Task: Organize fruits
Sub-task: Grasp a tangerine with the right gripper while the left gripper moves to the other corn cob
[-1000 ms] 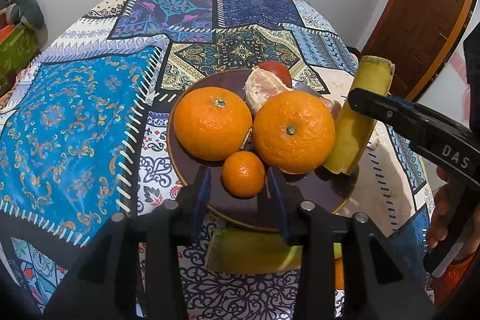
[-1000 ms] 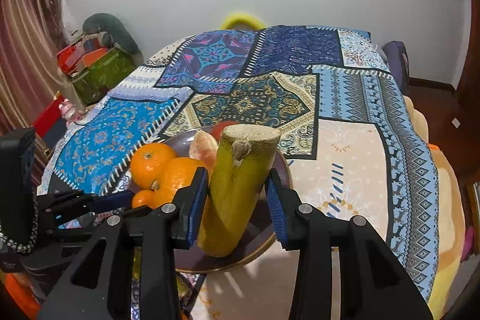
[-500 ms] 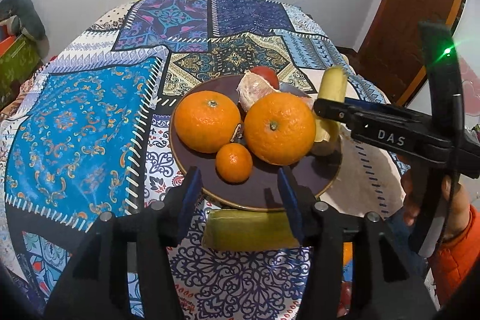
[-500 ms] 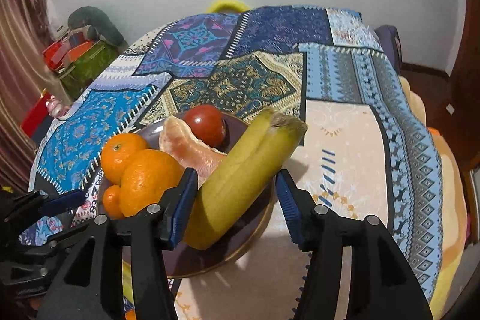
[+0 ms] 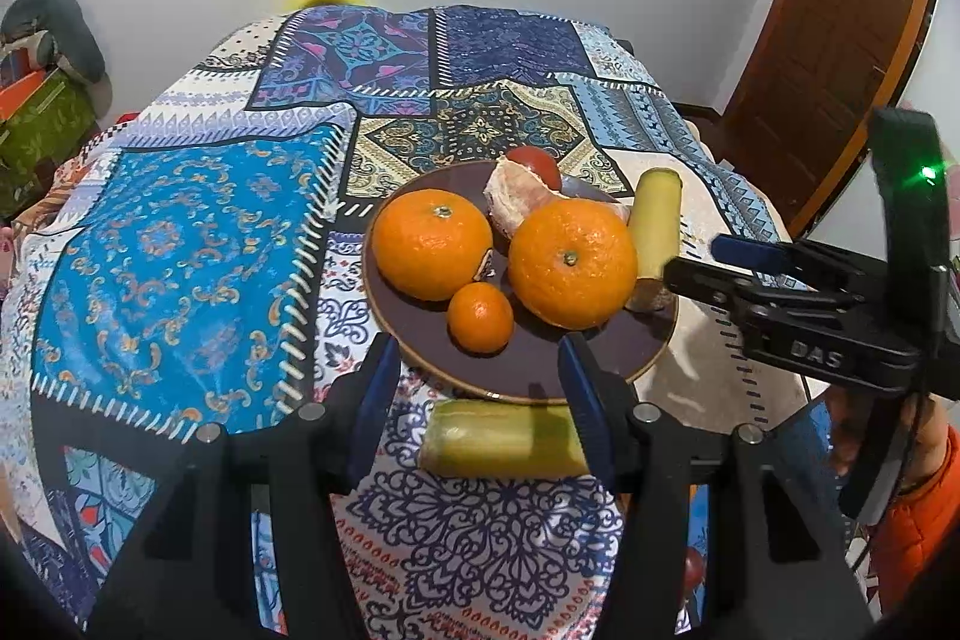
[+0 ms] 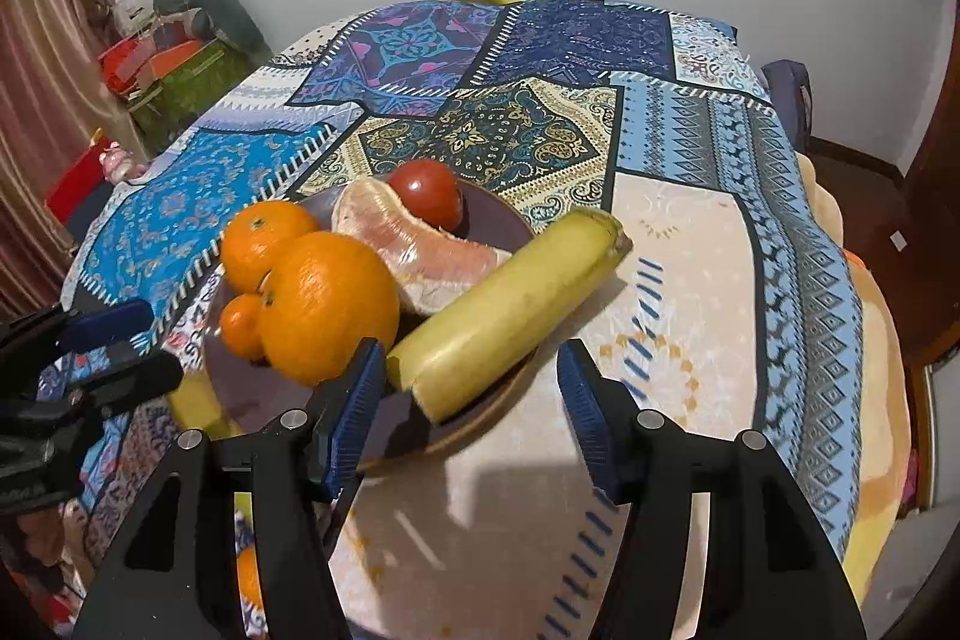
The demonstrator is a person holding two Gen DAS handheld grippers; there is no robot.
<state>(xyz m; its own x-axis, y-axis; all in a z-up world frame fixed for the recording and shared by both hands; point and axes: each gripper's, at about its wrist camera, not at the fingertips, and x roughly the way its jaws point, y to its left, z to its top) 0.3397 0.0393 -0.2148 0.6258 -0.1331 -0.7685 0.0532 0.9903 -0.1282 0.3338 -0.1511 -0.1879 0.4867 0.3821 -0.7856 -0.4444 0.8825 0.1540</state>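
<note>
A brown plate (image 5: 600, 358) holds two large oranges (image 5: 573, 262), a small orange (image 5: 480, 317), a peeled citrus piece (image 5: 519, 199), a red tomato (image 5: 531, 158) and a banana (image 5: 657, 223) on its right rim. In the right wrist view the banana (image 6: 510, 307) lies across the plate (image 6: 492, 220) rim. My right gripper (image 6: 468, 394) is open and empty just behind the banana's near end; it also shows in the left wrist view (image 5: 699, 263). My left gripper (image 5: 477, 385) is open and empty at the plate's near edge. A second banana (image 5: 504, 439) lies on the cloth before the plate.
The plate sits on a round table under a patchwork cloth (image 5: 192, 244). Another orange (image 6: 249, 577) shows low at the table's near edge. A wooden door (image 5: 840, 40) stands at the right. Boxes and clutter (image 6: 168, 70) lie at the far left.
My right gripper has let go of the banana, which has tipped from upright to lying on the plate's rim. Both grippers have drawn back from the plate.
</note>
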